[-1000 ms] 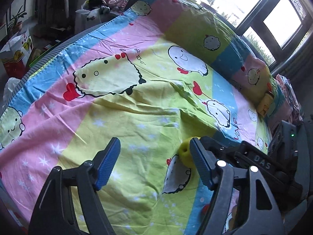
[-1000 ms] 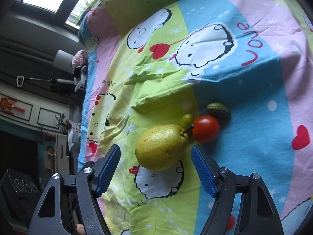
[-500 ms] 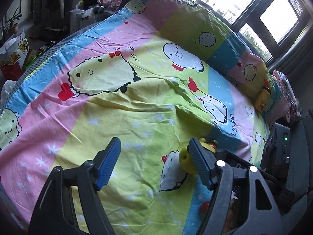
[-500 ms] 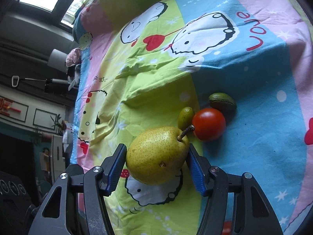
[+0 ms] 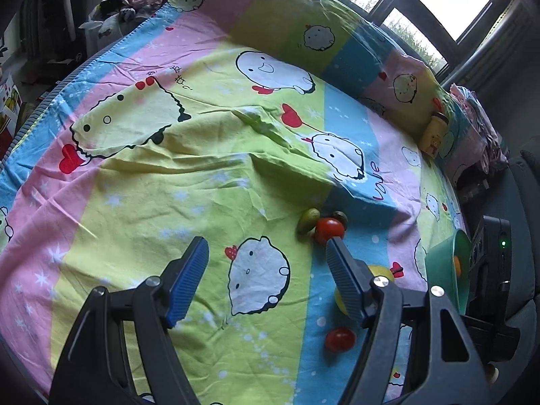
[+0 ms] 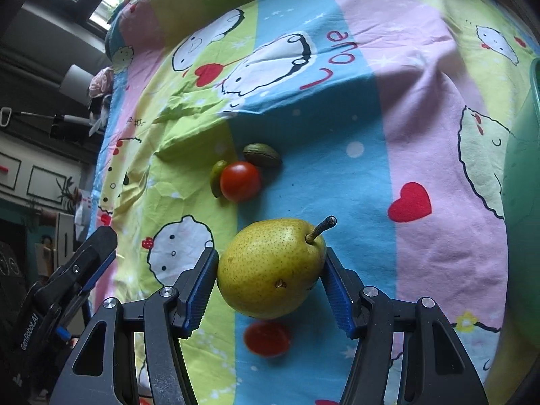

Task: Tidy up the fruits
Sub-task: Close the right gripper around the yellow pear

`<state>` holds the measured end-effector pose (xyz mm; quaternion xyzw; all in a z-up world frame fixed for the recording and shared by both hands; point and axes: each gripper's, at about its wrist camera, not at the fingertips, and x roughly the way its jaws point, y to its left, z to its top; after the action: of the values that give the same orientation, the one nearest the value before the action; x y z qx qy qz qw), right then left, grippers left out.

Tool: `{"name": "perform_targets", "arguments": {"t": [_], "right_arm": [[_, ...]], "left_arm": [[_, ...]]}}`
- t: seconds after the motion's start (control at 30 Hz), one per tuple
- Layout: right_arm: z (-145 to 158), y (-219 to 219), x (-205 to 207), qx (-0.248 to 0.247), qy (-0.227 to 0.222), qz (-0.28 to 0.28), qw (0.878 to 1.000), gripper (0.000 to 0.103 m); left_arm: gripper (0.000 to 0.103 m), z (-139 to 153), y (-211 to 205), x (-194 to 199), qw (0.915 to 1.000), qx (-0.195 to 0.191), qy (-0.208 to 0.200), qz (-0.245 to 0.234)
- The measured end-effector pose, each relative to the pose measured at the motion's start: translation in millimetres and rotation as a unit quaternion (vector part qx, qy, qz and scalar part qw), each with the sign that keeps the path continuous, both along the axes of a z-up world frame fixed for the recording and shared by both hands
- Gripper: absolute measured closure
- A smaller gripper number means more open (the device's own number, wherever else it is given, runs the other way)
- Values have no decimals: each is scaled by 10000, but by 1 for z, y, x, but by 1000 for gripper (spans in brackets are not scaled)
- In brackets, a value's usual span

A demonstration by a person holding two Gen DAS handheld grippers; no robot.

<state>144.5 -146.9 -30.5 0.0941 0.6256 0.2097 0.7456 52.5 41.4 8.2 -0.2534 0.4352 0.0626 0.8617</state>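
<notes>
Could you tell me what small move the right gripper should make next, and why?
Probably carry the pear rightward toward the green bowl. The right gripper is shut on the pear, which appears lifted clear of the sheet, and the bowl sits at the right edge. The left gripper is open and holds nothing.

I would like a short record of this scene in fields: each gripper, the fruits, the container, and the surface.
right gripper: shut on the pear, held above the sheet
left gripper: open, holds nothing
cluster on sheet: red tomato, small green fruit and dark green fruit, close together
second tomato: lies apart, nearer the grippers
green container: at the right edge, something orange inside
surface: cartoon bed sheet
</notes>
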Motion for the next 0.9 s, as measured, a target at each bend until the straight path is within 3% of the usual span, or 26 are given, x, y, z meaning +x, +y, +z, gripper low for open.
{"name": "perform_targets", "arguments": {"t": [0.23, 0.37, 0.57, 0.73, 0.9], "right_arm": [[0, -1, -2, -4, 55, 36, 10000, 40], [12, -10, -3, 43, -212, -99, 9997, 38], [24, -40, -3, 358, -507, -641, 9960, 37], [27, -58, 3, 914, -542, -988, 9894, 37], [26, -57, 5, 906, -537, -1060, 9888, 37]], "left_arm": [[31, -3, -14, 6, 9997, 8, 74, -246], [31, -5, -20, 8, 9993, -8, 98, -353], [31, -8, -30, 13, 9984, -50, 137, -539], [31, -9, -46, 17, 9966, -153, 66, -813], [32, -14, -65, 22, 9924, -318, 70, -1185]]}}
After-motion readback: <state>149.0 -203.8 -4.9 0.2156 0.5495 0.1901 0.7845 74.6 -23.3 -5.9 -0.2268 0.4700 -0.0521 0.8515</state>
